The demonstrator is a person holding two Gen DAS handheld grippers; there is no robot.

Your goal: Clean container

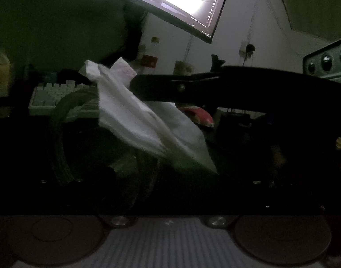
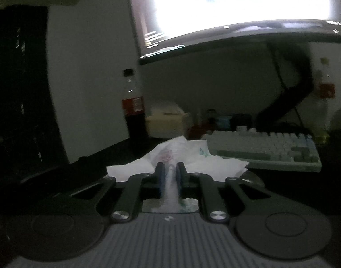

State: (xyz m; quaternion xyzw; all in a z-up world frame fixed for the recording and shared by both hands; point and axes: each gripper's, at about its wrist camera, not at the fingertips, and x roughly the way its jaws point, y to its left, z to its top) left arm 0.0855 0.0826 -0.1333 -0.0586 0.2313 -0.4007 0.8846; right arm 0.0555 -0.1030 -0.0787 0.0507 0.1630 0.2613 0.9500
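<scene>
The scene is dark. In the left wrist view a clear round container (image 1: 65,134) lies close in front of the camera, its rim curving at left. My left gripper's fingers are lost in shadow, so its state is unclear. My right gripper (image 1: 134,84) reaches in from the right and holds a white tissue (image 1: 134,120) over the container's mouth. In the right wrist view my right gripper (image 2: 170,169) is shut on the white tissue (image 2: 192,158), which spreads out beyond the fingers and has a faint pink print.
A lit monitor (image 2: 237,4) hangs overhead. A white keyboard (image 2: 266,149) lies at right, a cola bottle (image 2: 134,114) stands at the back left, beside a pale box (image 2: 166,120). A red object (image 1: 199,114) lies behind the tissue.
</scene>
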